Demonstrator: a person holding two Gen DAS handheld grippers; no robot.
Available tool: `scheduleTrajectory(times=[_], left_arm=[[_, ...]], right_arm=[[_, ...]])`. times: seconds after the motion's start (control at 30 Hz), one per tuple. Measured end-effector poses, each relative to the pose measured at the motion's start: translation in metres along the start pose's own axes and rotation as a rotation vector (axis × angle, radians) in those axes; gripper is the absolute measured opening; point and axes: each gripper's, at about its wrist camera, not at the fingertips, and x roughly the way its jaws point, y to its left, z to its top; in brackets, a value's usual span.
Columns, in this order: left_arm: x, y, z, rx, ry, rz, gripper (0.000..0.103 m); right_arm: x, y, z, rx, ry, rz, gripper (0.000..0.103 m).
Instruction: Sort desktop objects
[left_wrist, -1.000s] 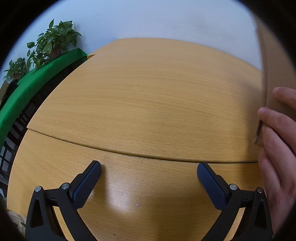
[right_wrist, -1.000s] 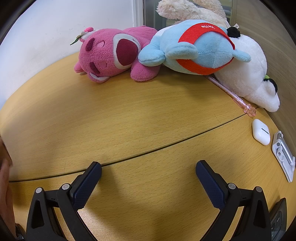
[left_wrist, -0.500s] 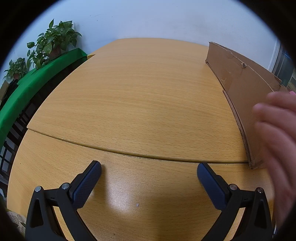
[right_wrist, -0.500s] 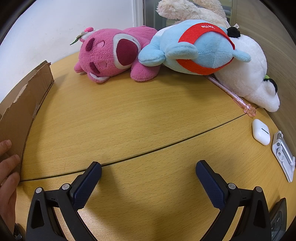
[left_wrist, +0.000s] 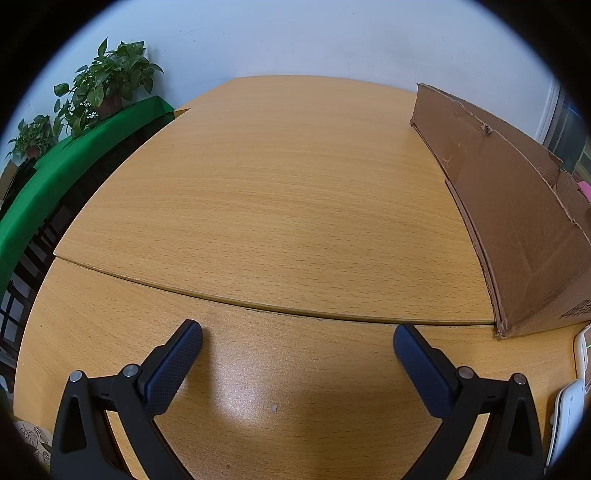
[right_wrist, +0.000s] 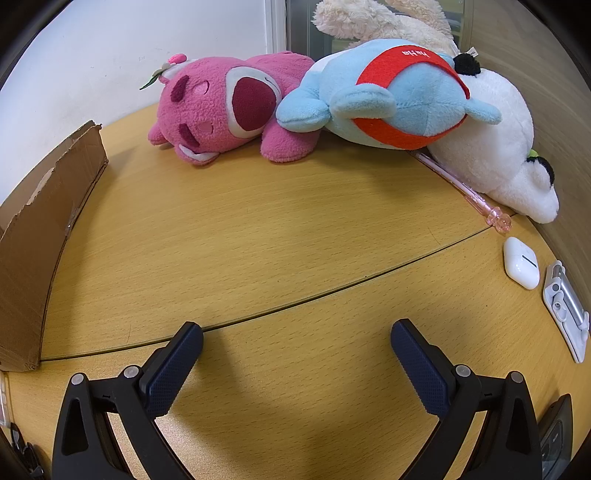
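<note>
A brown cardboard box (left_wrist: 509, 218) stands on the wooden desk (left_wrist: 280, 206) at the right of the left wrist view; the same box (right_wrist: 40, 225) sits at the left of the right wrist view. A pink plush bear (right_wrist: 225, 107), a blue plush (right_wrist: 384, 96) with a red band and a white plush (right_wrist: 506, 147) lie at the back. A pink pen (right_wrist: 465, 188), a white earbud case (right_wrist: 521, 262) and a white clip-like stand (right_wrist: 565, 310) lie at the right. My left gripper (left_wrist: 297, 343) and right gripper (right_wrist: 295, 343) both hover open and hold nothing.
Potted plants (left_wrist: 103, 85) stand on a green ledge (left_wrist: 59, 173) beyond the desk's left edge. White devices (left_wrist: 569, 413) lie at the lower right of the left wrist view. A dark object (right_wrist: 554, 439) sits at the desk's near right corner. A white wall backs the desk.
A hand set the cardboard box down on the desk between the two grippers and then withdrew out of view. Both grippers stayed still and open.
</note>
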Motion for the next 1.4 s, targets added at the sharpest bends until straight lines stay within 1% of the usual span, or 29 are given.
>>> scheduleTrajectory(times=[0.6,0.7,0.77,0.83,1.0,1.03,1.07,1.1,1.2,1.27,1.3,1.33,1.4], left_arm=[[0.002,-0.001,0.003,0.001,0.0,-0.001,0.103],[-0.002,-0.004,-0.002,-0.012,-0.002,0.006,0.103],[-0.01,-0.012,-0.01,0.011,0.004,-0.023,0.103],[-0.029,-0.018,-0.019,0.023,-0.02,-0.063,0.103],[-0.104,-0.037,-0.037,0.044,-0.143,-0.12,0.103],[-0.12,-0.042,-0.04,0.051,-0.164,-0.146,0.103],[-0.128,-0.045,-0.041,0.054,-0.173,-0.165,0.103],[-0.139,-0.051,-0.043,0.058,-0.181,-0.199,0.103],[-0.158,-0.069,-0.046,0.081,-0.169,-0.286,0.103],[-0.165,-0.082,-0.05,0.104,-0.157,-0.324,0.103],[-0.168,-0.09,-0.053,0.11,-0.143,-0.37,0.103],[-0.169,-0.095,-0.055,0.109,-0.134,-0.399,0.103],[-0.17,-0.106,-0.062,0.094,-0.098,-0.499,0.102]], right_arm=[[0.0,0.0,0.0,-0.002,0.0,0.001,0.103],[0.0,0.0,0.001,-0.003,0.0,0.001,0.103],[0.0,0.0,0.001,-0.003,0.0,0.001,0.103],[0.0,0.0,0.001,-0.003,0.0,0.001,0.103],[0.0,0.0,0.001,-0.004,0.0,0.001,0.103],[0.0,0.0,0.001,-0.004,0.0,0.001,0.103],[0.001,0.0,0.001,-0.004,0.0,0.001,0.103],[0.0,0.0,0.001,-0.004,0.0,0.001,0.103],[0.0,-0.001,0.001,-0.004,0.0,0.002,0.103],[0.0,-0.001,0.001,-0.005,0.0,0.002,0.103],[0.0,-0.001,0.001,-0.043,0.0,0.028,0.103],[0.0,0.0,0.001,-0.034,0.0,0.021,0.103],[0.002,0.002,0.003,-0.007,0.0,0.0,0.103]])
